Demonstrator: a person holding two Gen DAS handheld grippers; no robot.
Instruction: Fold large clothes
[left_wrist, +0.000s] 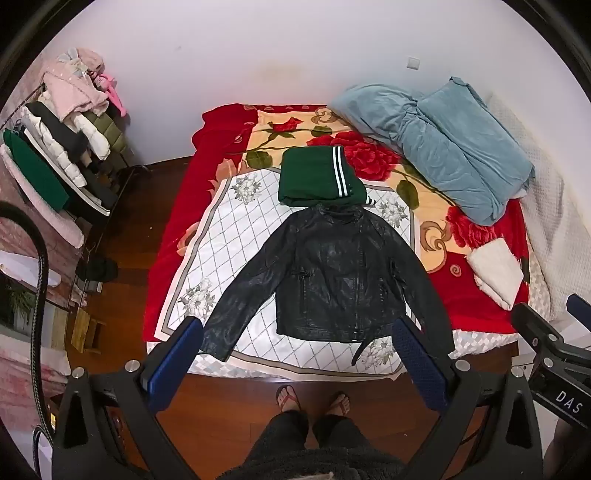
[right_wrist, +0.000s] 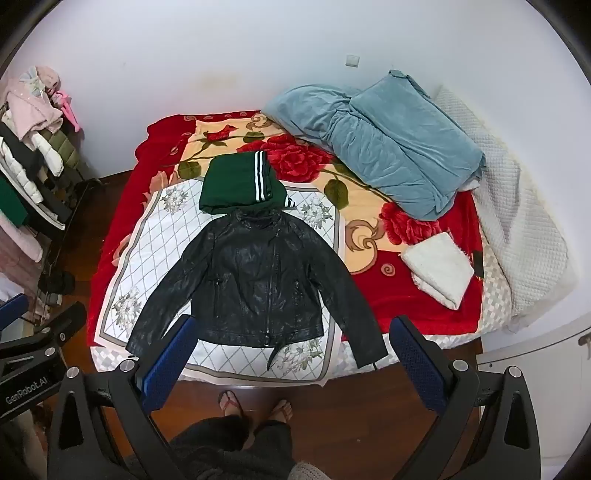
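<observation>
Jacket: I've got the black leather jacket (left_wrist: 332, 273) lying flat on the bed (left_wrist: 173, 236), front side up, both sleeves spread out and down toward me. It's on the white patterned sheet (left_wrist: 236, 236), hem close to the near edge.

Green top: a folded green garment with white stripes (left_wrist: 317, 175) sits right at the jacket's collar, touching or slightly overlapped by it, hard to say which.

Left gripper (left_wrist: 299, 363): held up in the air over the floor at the foot of the bed, blue-padded fingers (left_wrist: 173, 363) spread wide, nothing between them.

Right gripper (right_wrist: 291, 363): same deal, fingers (right_wrist: 417, 363) wide apart, holding nothing, hanging near the bed edge. From this view the jacket's hem sits between the two pads, but there's no contact.

Other stuff on the bed: a bundled blue blanket (left_wrist: 443, 147) at the far right, a folded white towel (left_wrist: 496, 271) near the right edge, well apart from the jacket.

Side: a rack piled with clothes (left_wrist: 62, 155) on the left by the wall.

Me: my feet in flip-flops (left_wrist: 288, 397) on the wooden floor (left_wrist: 118, 229), right at the bed.
</observation>
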